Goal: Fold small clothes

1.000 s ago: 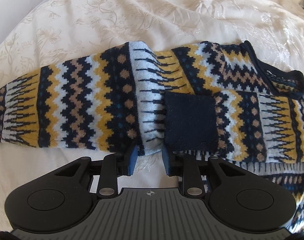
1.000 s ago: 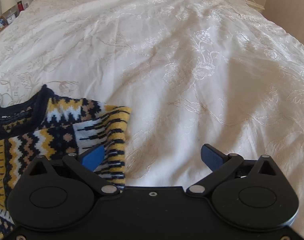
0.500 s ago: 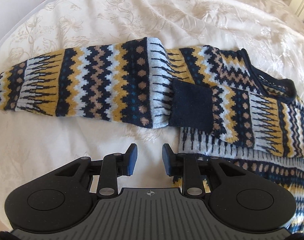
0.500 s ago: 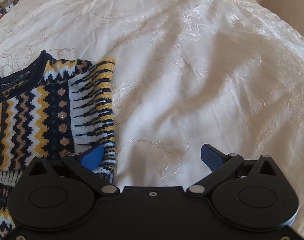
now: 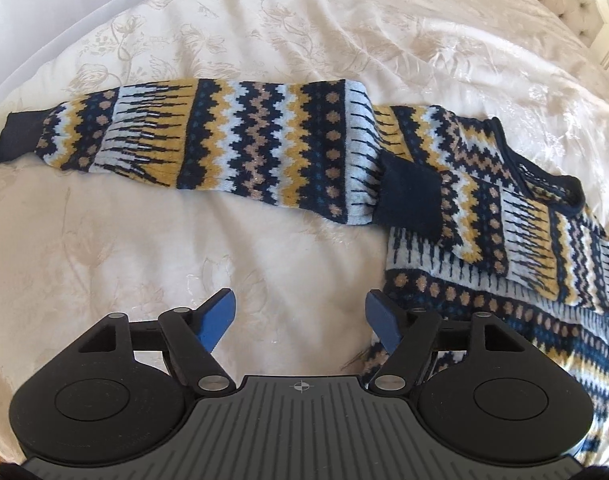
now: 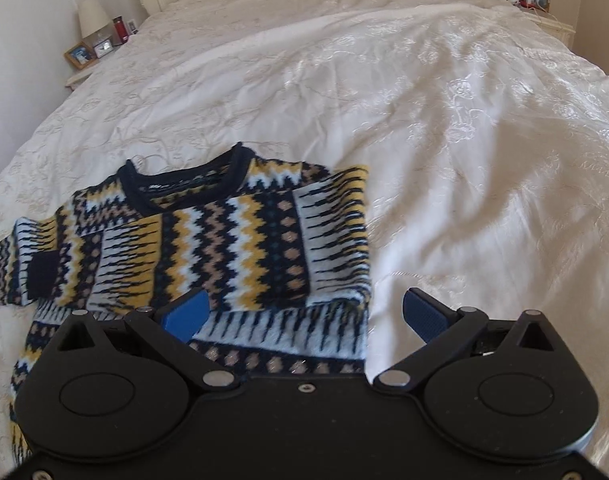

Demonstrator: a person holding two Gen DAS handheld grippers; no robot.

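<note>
On the cream bedspread the patterned sweater lies centre-left, one sleeve folded across its chest, apparently explaining why the left gripper and right gripper hover spread and empty (other sleeve unfolded).

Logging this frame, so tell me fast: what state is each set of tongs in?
Left tongs: open, holding nothing, above the bedspread.
Right tongs: open, holding nothing, over the sweater edge.
</note>
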